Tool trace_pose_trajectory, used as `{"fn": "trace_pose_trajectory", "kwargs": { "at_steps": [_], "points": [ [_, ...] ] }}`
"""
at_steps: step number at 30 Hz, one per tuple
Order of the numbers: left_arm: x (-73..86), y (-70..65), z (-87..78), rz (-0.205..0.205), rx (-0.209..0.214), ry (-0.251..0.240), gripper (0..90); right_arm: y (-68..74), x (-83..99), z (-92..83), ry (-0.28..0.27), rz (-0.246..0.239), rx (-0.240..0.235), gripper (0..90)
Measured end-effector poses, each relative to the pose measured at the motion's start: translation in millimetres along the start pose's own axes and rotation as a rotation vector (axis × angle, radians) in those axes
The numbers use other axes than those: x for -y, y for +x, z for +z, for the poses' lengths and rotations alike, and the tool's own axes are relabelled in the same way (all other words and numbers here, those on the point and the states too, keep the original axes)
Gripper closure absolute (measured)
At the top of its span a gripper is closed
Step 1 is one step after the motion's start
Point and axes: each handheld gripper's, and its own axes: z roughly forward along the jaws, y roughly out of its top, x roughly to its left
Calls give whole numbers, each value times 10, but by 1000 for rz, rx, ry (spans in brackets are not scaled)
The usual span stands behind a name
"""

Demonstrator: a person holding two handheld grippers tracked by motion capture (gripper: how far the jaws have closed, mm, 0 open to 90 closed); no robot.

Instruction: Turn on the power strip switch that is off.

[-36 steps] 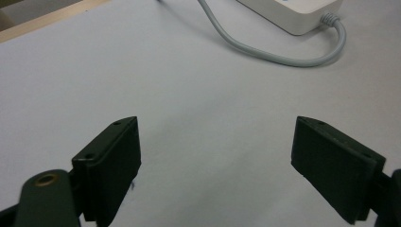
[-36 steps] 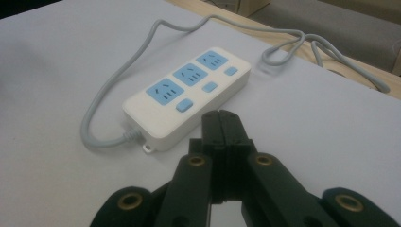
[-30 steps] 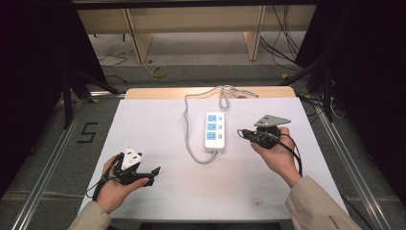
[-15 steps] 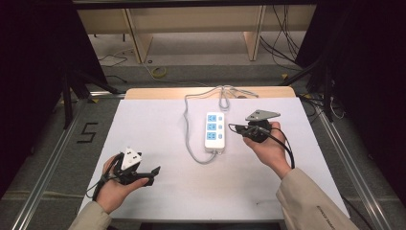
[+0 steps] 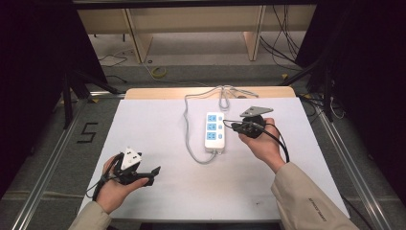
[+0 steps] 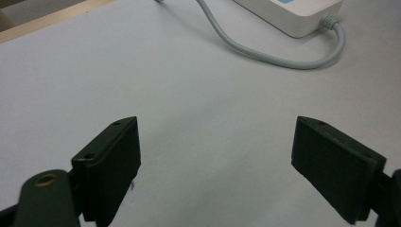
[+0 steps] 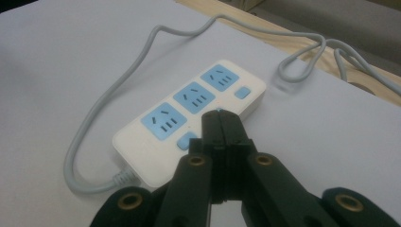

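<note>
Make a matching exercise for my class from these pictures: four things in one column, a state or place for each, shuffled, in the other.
Things:
1. left gripper
2. right gripper
3. power strip
4. cord

States:
A. jaws pressed together
B. flat at the middle of the table
C. jaws wide apart
D. loops near the table's far edge

Pairs: 1-C, 2-A, 3-B, 4-D

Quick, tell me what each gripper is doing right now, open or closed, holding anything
Left gripper: open, holding nothing, above the bare table.
Right gripper: closed, holding nothing, tips over the power strip.
</note>
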Motion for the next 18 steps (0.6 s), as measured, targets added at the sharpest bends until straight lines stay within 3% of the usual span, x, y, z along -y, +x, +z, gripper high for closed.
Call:
{"fn": "trace_pose_trajectory", "kwargs": {
  "at_steps": [18],
  "points": [
    [-2,-2,2,3,0,4,160,8,-99,182,40,0,-9,900]
  ]
}}
